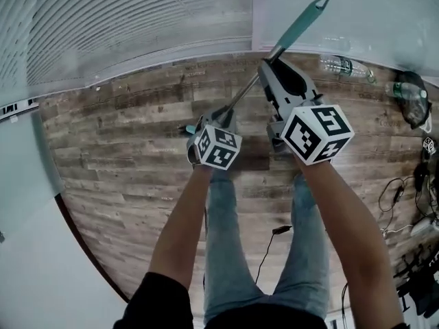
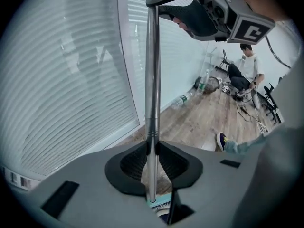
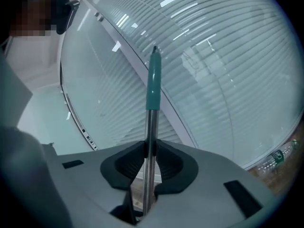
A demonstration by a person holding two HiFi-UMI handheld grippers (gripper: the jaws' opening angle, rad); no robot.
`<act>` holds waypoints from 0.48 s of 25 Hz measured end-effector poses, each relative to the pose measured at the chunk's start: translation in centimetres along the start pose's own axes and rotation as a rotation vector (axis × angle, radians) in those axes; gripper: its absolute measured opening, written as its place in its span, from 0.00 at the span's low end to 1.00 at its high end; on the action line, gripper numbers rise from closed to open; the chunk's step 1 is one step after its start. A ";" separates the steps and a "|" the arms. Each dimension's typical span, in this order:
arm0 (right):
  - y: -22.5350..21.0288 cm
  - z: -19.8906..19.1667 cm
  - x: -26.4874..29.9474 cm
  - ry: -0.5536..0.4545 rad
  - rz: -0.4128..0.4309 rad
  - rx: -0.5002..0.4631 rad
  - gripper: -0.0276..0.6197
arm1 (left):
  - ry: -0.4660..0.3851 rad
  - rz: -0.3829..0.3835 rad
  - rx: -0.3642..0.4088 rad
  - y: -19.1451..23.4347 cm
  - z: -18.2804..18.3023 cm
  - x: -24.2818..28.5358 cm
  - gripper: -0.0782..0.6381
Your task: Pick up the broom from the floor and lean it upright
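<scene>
Standing in jeans [image 1: 233, 252] on the plank floor [image 1: 116, 149], both forearms stretched forward. Pinching the broom [image 1: 241, 100] with the left claw [image 1: 223, 115] [image 2: 152, 148] low on its steel pole, dark pads pressed against the metal from both sides, just above a teal piece of the broom head [image 2: 160, 204]. Down past that claw, a dark shoe [image 2: 222, 140] on the planks. Gripping the same pole higher up with the right claw [image 1: 269, 63] [image 3: 149, 151], likewise clamped tight on the metal from both sides, right below the teal handle grip [image 3: 153, 84] [image 1: 305, 19]. Holding the broom raised and tilted, that grip pointing away toward the white wall [image 1: 357, 12] and the slatted blinds [image 1: 103, 19]; no telling whether the head touches the floor. Beyond the claws, plastic bottles [image 1: 343, 66] lying along the foot of the wall, cables [image 1: 401, 190] scattered on the floor at the right. Farthest off in the left gripper view, a person [image 2: 247, 72] seated on the floor near the wall, with more bottles and cables close by
</scene>
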State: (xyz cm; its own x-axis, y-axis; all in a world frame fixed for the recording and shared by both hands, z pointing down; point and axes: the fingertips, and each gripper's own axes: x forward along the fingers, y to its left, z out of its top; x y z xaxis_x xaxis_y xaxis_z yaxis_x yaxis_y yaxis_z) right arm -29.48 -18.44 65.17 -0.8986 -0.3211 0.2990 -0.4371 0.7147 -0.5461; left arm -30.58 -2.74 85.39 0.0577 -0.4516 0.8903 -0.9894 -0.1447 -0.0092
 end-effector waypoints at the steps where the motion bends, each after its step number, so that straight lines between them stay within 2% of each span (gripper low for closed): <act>1: 1.4 0.6 0.3 -0.002 0.021 -0.003 0.17 | -0.021 0.006 -0.012 0.3 0.3 -0.7 0.23; 5: 4.8 1.9 1.9 0.042 0.093 -0.101 0.17 | -0.165 0.084 -0.016 2.8 4.3 -2.6 0.24; 7: 5.6 1.4 2.2 0.081 0.101 -0.155 0.17 | -0.276 0.124 -0.018 3.8 7.2 -4.6 0.27; 9: 5.7 1.4 2.6 0.113 0.096 -0.189 0.17 | -0.369 0.134 -0.006 4.5 10.3 -6.2 0.27; 12: 5.7 1.8 3.3 0.161 0.121 -0.206 0.17 | -0.428 0.141 0.028 4.8 13.9 -7.0 0.27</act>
State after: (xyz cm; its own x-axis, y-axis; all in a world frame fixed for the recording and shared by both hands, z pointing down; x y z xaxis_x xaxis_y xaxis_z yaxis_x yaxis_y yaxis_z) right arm -35.00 -16.55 61.59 -0.9189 -0.1344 0.3708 -0.2948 0.8585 -0.4196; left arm -33.89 -12.52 72.82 -0.0213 -0.7912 0.6111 -0.9880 -0.0768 -0.1340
